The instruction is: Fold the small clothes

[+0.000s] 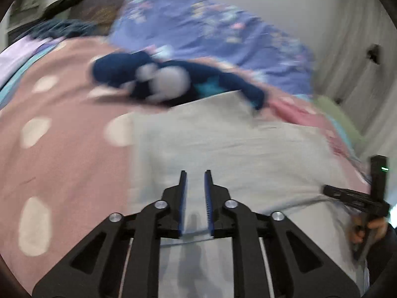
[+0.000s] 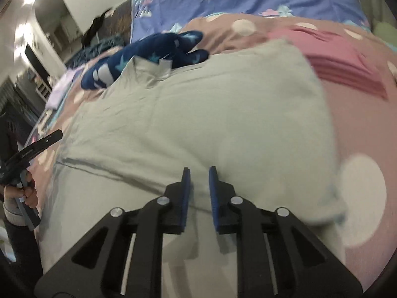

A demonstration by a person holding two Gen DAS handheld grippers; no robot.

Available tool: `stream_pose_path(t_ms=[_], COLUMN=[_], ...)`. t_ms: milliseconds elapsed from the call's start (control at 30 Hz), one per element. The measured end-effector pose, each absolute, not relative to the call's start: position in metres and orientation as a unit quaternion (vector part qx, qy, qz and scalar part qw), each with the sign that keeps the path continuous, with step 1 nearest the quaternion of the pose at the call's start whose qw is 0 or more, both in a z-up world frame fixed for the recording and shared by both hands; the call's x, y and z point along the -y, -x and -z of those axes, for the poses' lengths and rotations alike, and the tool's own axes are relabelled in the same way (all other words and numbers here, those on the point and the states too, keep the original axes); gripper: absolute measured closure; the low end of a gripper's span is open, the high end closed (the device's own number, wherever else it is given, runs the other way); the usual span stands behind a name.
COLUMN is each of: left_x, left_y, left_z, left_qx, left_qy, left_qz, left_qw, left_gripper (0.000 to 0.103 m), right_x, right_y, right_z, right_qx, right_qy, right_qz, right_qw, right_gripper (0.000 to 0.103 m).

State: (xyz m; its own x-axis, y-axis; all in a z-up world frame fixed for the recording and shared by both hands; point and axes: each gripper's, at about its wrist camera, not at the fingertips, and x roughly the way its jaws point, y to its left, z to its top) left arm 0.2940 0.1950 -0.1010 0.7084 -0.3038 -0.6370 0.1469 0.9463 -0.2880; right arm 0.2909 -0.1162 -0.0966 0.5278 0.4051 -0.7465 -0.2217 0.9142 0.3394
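Dotted pink bedspread [image 2: 359,136]; both hand-held grippers tilt down over grey garment [image 2: 198,114].

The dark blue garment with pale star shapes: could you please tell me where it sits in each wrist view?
Left wrist view: dark blue garment lies upper centre, past the grey cloth's far edge.
Right wrist view: upper left, at the grey cloth's far corner.
Shared landmark: the grey cloth.
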Motion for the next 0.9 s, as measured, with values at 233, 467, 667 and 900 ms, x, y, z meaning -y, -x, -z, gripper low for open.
stream_pose_path(t_ms=[233, 467, 667, 900], left_x=[-0.146, -0.147, -0.142, -0.142], left_y=[-0.301, -0.3, -0.298, -0.299], left_z=[0.133, 0.137, 0.139, 0.139], left_qx=[-0.419, -0.421, -0.42, -0.42], left_qy=[0.011, 0.018, 0.012, 0.014], left_qz=[0.144, 0.152, 0.154, 0.155], left_qw=[0.896, 0.894, 0.894, 0.894], left_gripper=[0.058, 0.051, 0.048, 0.048], right_x=[0.122, 0.183, 0.252, 0.241], right_y=[-0.282, -0.32, -0.391, -0.397], right_z=[0.095, 0.049, 0.09, 0.085], right_qx=[-0.441, -0.397, -0.432, -0.396], right_qy=[-0.075, -0.162, -0.386, -0.376], right_qz=[-0.157, -0.086, -0.15, -0.143], right_qw=[0.88, 0.899, 0.802, 0.825], right_gripper=[0.096, 0.071, 0.054, 0.101])
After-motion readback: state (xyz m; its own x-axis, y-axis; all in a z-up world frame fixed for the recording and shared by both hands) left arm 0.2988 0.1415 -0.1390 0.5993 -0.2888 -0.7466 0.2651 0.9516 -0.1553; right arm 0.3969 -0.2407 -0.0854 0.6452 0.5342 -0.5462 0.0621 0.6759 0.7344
